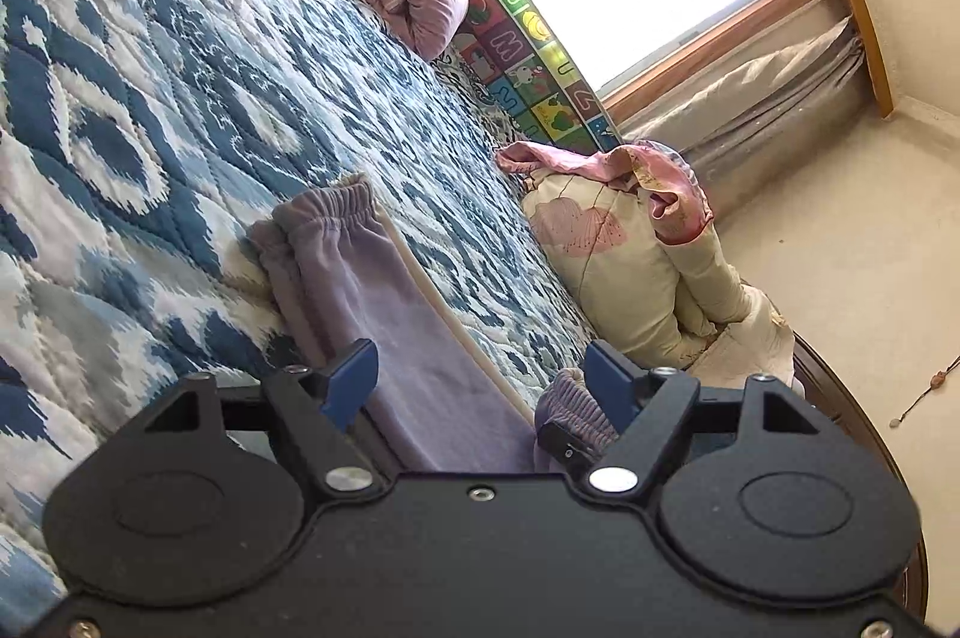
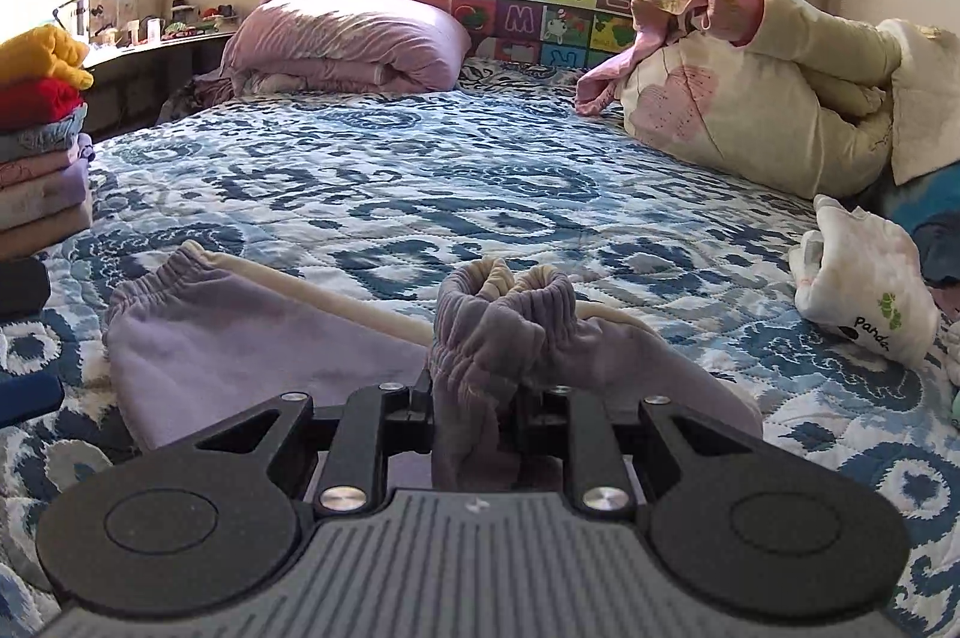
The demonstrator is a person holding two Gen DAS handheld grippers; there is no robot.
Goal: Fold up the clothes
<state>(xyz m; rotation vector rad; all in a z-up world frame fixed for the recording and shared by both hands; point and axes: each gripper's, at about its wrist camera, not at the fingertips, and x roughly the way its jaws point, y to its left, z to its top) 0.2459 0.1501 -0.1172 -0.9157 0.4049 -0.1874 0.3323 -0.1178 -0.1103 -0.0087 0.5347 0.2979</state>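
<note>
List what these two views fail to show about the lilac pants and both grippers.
- Right hand-held gripper: fingertips buried in the bunched cuff of the lilac pants, right wrist view.
- Pants waistband: cut off behind the gripper bodies in both views.
- Left hand-held gripper: open over the pant leg; contact with the fabric unclear, left wrist view.
- Folded clothes stack: cropped by the left edge.

Both wrist views low over bed (image 2: 480, 170), perhaps windowward.

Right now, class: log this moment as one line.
task: fold | left hand-held gripper: open over trousers | right hand-held gripper: shut on cuff | bed
</note>
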